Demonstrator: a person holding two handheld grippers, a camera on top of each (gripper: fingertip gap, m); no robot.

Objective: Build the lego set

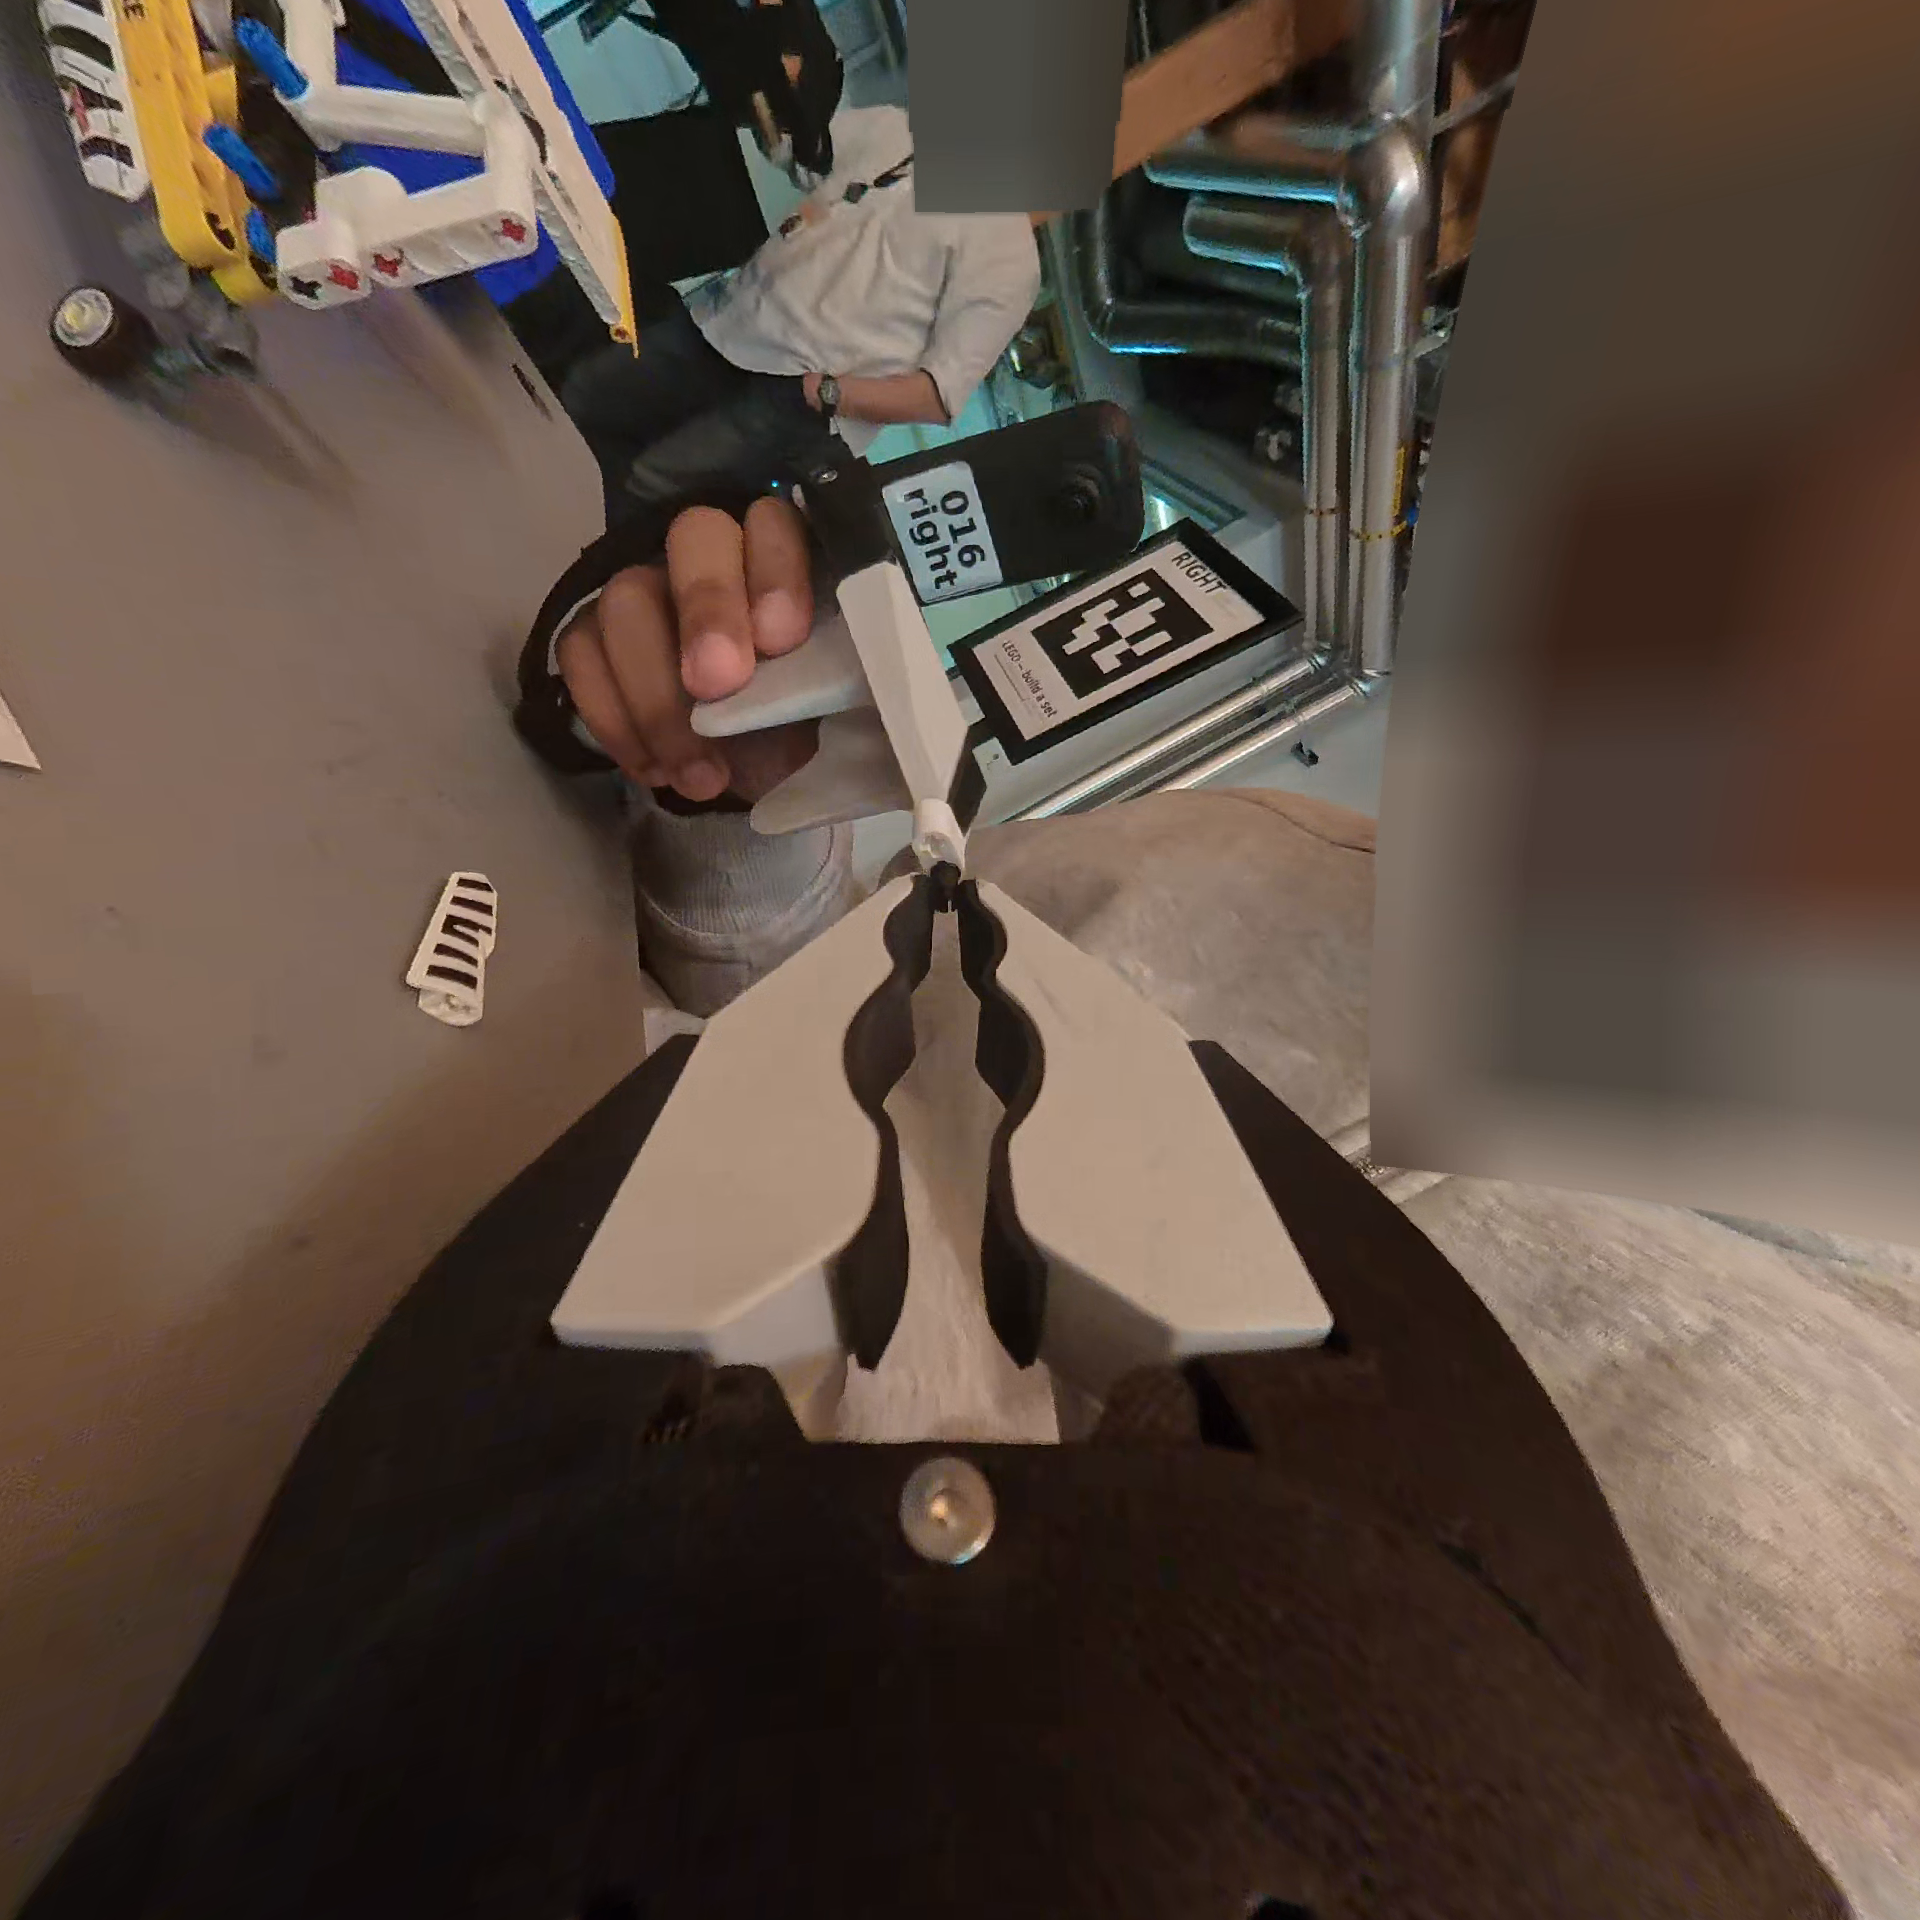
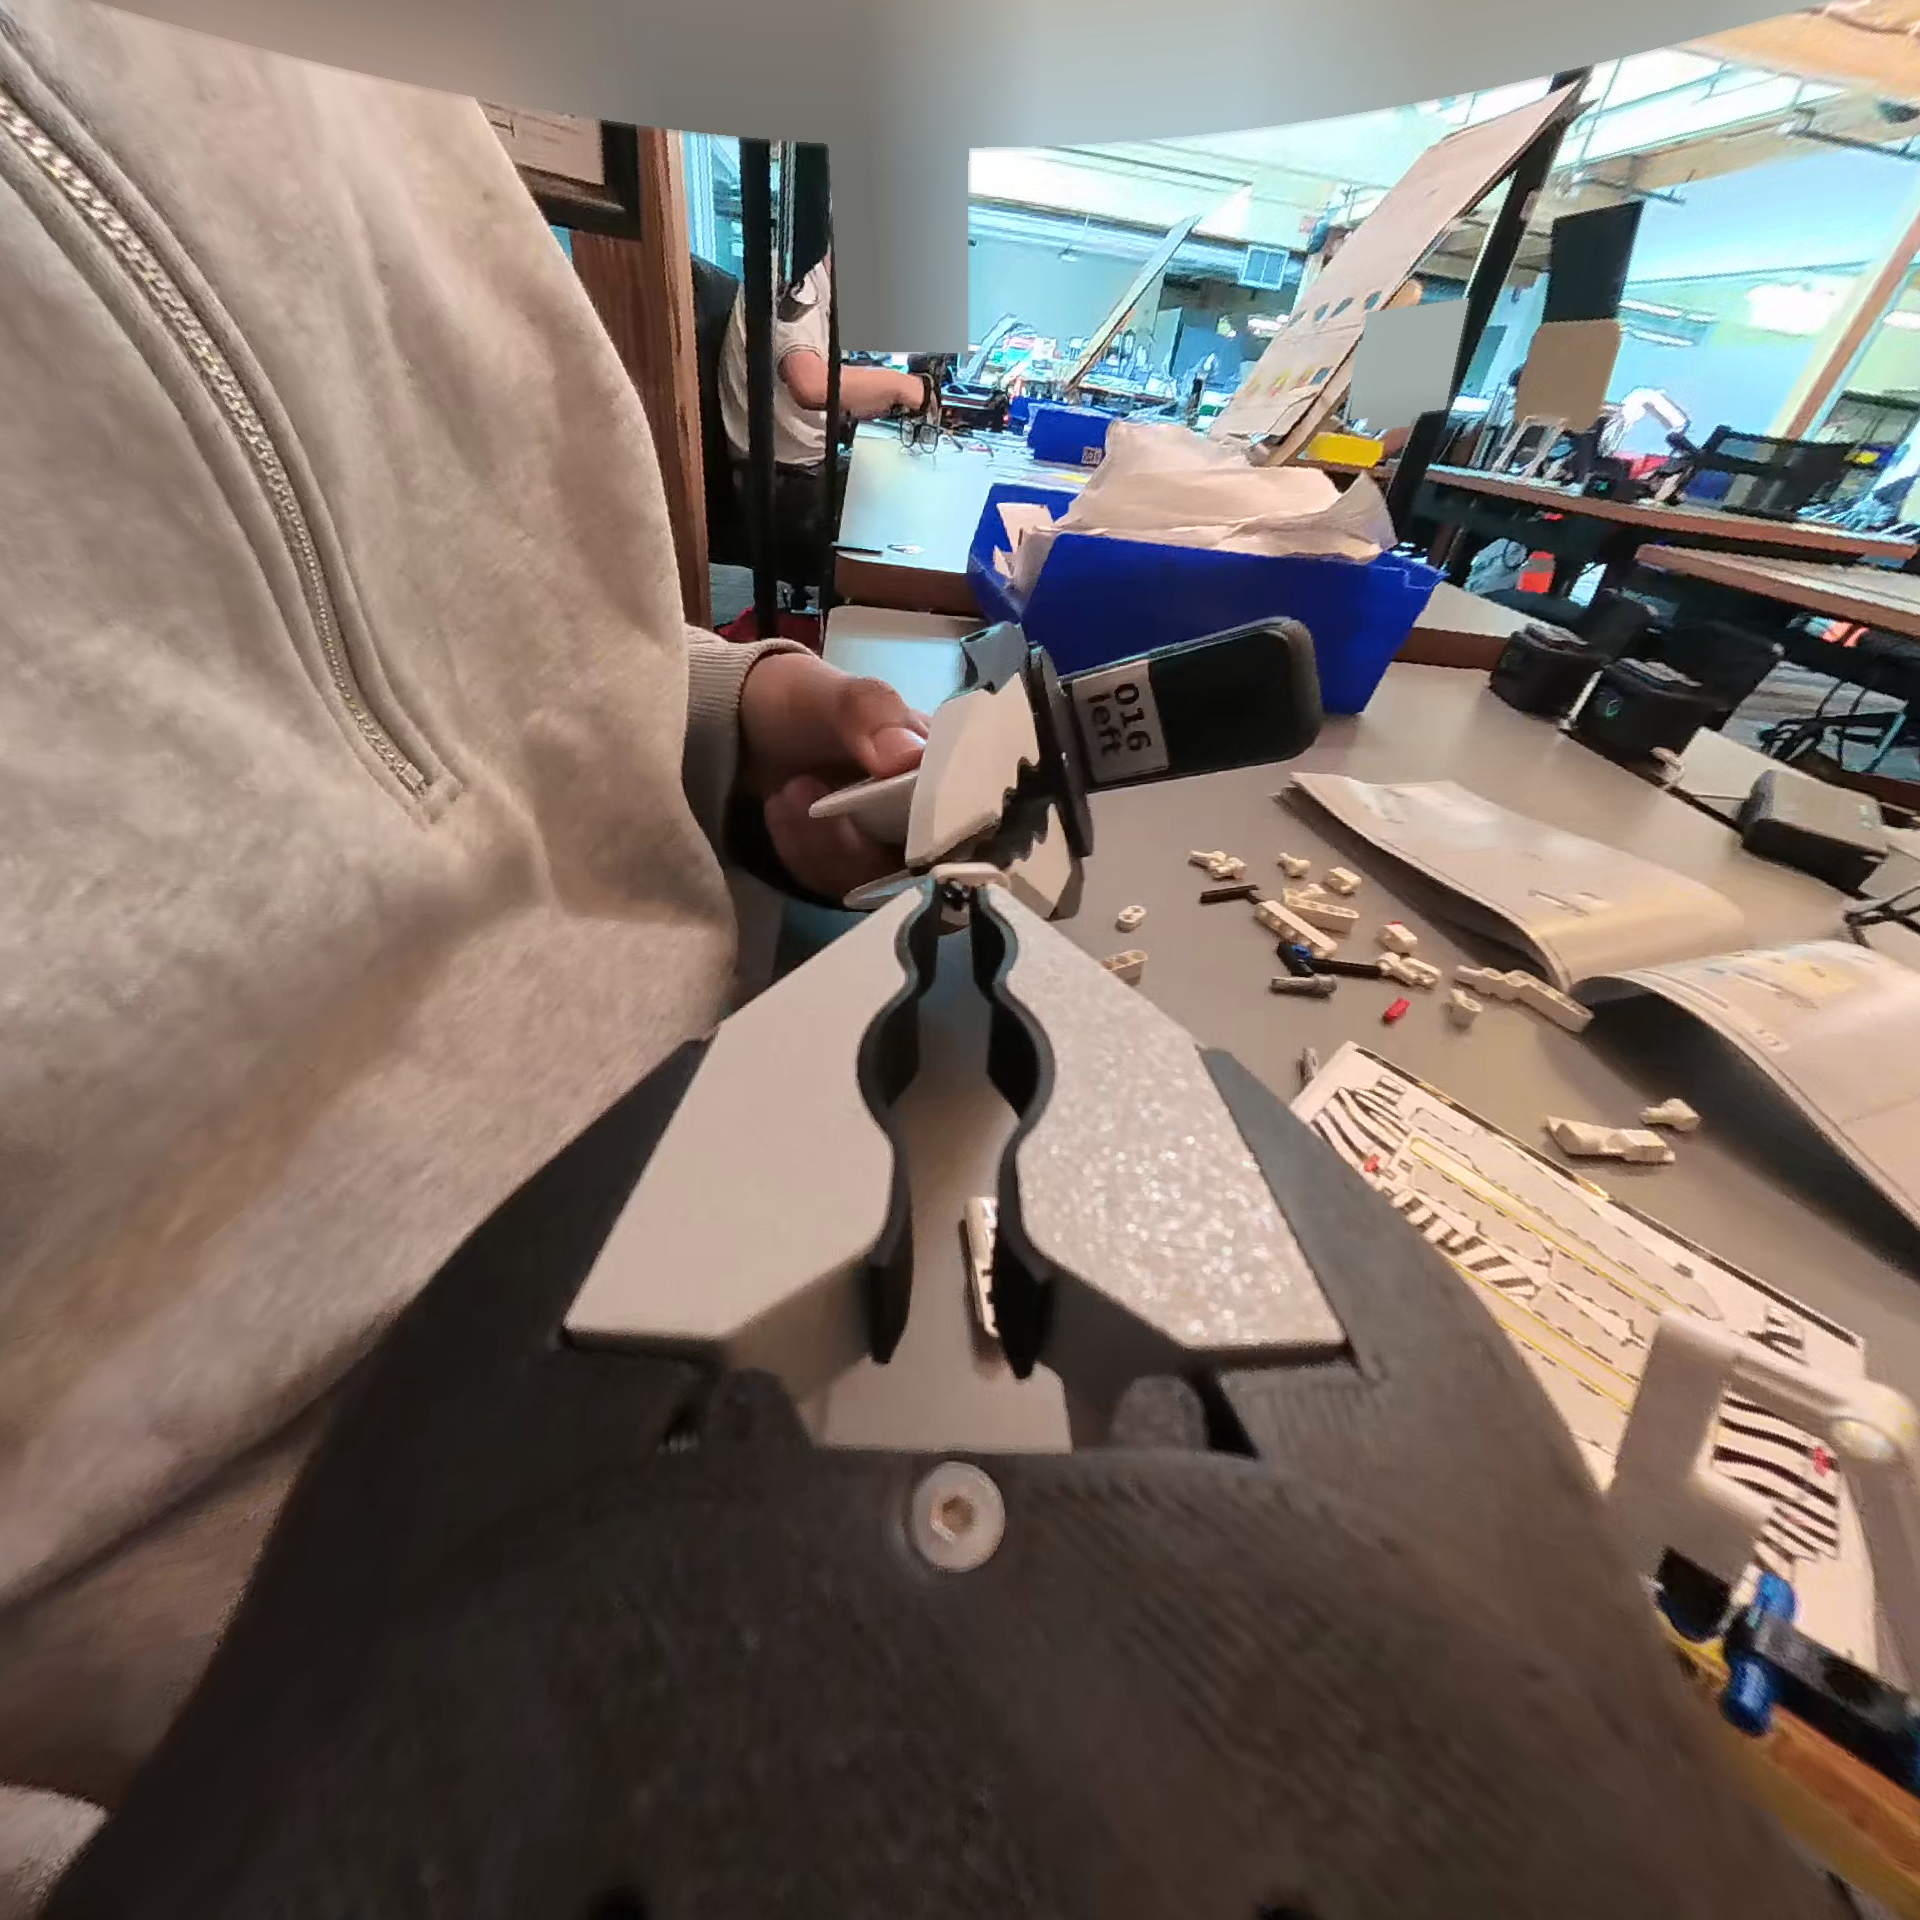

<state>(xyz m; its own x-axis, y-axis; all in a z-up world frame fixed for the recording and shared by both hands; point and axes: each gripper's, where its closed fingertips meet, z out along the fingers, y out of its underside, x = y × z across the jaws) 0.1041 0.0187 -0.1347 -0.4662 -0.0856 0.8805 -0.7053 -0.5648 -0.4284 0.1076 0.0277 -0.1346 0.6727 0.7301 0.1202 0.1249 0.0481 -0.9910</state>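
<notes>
My two grippers meet tip to tip above the person's lap, by the grey table's edge. My left gripper (image 1: 940, 883) is shut on a small black pin (image 1: 942, 878). My right gripper (image 2: 954, 896) is shut on a small white connector (image 1: 938, 831), which touches the pin; it also shows in the right wrist view (image 2: 964, 871). Each gripper shows farther off in the other's view, held by a hand. The partly built yellow, white and blue model (image 1: 343, 177) stands on the table and also shows in the right wrist view (image 2: 1766, 1455).
Loose white and black pieces (image 2: 1320, 925) lie on the grey table (image 2: 1195, 997) beside an open instruction booklet (image 2: 1507, 883) and a sticker sheet (image 2: 1455, 1195). A striped white panel (image 1: 454, 948) lies on the table. A blue bin (image 2: 1195, 613) stands behind. The person's grey sweatshirt (image 2: 312, 727) is close on the left.
</notes>
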